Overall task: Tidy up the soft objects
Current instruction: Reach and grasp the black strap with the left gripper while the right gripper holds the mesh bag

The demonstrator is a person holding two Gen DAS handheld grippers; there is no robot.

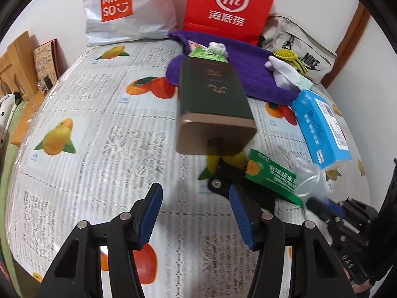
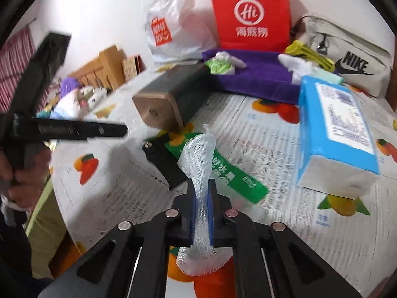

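Note:
My right gripper (image 2: pixel 202 198) is shut on a white foam net sleeve (image 2: pixel 198 159), held above the table; the sleeve also shows blurred in the left wrist view (image 1: pixel 307 173). My left gripper (image 1: pixel 196 198) is open and empty over the fruit-print tablecloth (image 1: pixel 99 129). A dark green tin box (image 1: pixel 213 99) lies ahead of it, with soft packets at its far end. A purple towel (image 1: pixel 248 69) lies behind, with a white glove (image 1: pixel 285 72) on it. A green sachet (image 1: pixel 270 173) lies on a black part (image 1: pixel 223 181). A blue tissue pack (image 2: pixel 337 129) lies at the right.
A white Miniso bag (image 1: pixel 124 7), a red paper bag (image 1: pixel 230 2) and a beige Nike bag (image 1: pixel 305 49) stand along the back wall. A yellow clip (image 1: pixel 292 59) lies by the glove. Wooden furniture (image 1: pixel 17 59) and plush toys (image 2: pixel 82 96) are off the table's left.

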